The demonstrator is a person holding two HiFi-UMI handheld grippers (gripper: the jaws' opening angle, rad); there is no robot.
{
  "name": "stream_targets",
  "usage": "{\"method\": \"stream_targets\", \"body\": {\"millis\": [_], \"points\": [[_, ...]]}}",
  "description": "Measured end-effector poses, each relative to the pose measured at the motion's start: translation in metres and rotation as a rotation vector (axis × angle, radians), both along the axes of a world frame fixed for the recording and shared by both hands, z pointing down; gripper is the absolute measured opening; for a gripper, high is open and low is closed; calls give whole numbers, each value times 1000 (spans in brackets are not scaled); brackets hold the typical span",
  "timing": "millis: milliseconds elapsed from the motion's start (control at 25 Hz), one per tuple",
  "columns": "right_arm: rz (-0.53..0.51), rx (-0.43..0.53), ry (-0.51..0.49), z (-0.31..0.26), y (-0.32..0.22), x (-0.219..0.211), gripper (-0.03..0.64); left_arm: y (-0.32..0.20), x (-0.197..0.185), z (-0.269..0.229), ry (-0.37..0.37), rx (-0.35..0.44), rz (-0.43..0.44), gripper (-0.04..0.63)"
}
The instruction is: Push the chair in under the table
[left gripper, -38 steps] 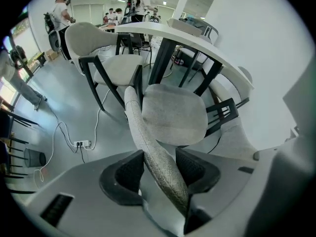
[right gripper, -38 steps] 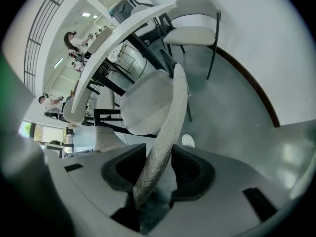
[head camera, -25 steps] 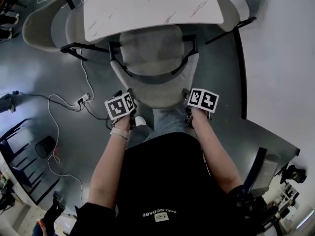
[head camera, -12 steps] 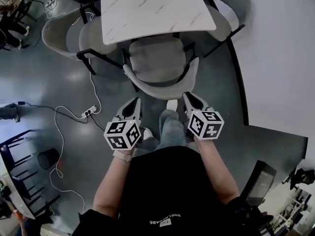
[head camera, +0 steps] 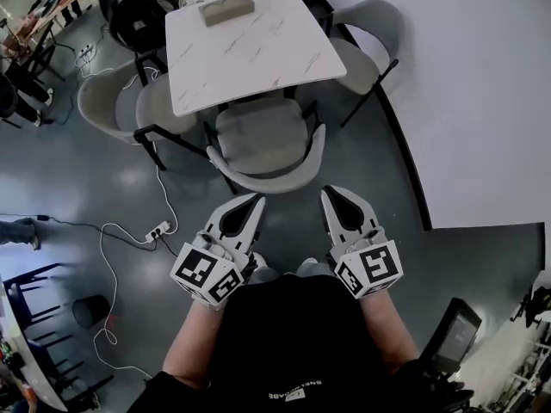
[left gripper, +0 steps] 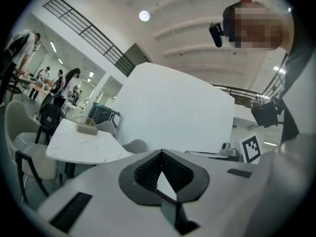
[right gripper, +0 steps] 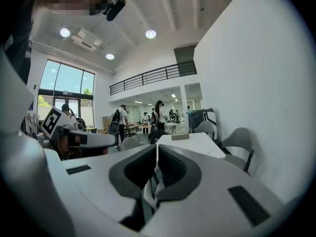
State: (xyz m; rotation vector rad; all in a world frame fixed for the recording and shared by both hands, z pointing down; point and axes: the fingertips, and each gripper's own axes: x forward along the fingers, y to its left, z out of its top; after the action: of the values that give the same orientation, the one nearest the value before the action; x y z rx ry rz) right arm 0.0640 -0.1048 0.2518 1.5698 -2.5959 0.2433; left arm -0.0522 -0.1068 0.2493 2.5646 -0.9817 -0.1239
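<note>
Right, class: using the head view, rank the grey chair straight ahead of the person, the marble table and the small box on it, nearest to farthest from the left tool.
1. Grey chair: directly ahead of the left tool, backrest towards it.
2. Marble table: beyond the chair, above its seat's front.
3. Small box: at the table's far end.

Ahead of the left gripper (head camera: 255, 199), the chair (head camera: 258, 138) has its front edge hidden beneath the table (head camera: 258, 50). Beyond the right gripper (right gripper: 156, 146), distant people (right gripper: 159, 113) are too small to distinguish, as is the block (right gripper: 180, 137) on the tabletop.
</note>
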Motion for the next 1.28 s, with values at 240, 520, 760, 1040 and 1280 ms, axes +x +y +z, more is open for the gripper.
{"method": "stream_targets", "body": {"millis": [240,520,760,1040,1280], "points": [[-15,118,33,-50,22,28,21,18,54,-44,-10,121,86,5],[-9,157,6,-59,47,55,21,34,102,-64,6,176,157,5],[42,158,9,-64,58,79,23,35,131,-64,42,115,201,5],[95,151,4,-67,67,103,21,42,154,-65,50,102,265,5],[123,143,-18,-68,71,111,21,48,163,-64,52,93,304,5]]}}
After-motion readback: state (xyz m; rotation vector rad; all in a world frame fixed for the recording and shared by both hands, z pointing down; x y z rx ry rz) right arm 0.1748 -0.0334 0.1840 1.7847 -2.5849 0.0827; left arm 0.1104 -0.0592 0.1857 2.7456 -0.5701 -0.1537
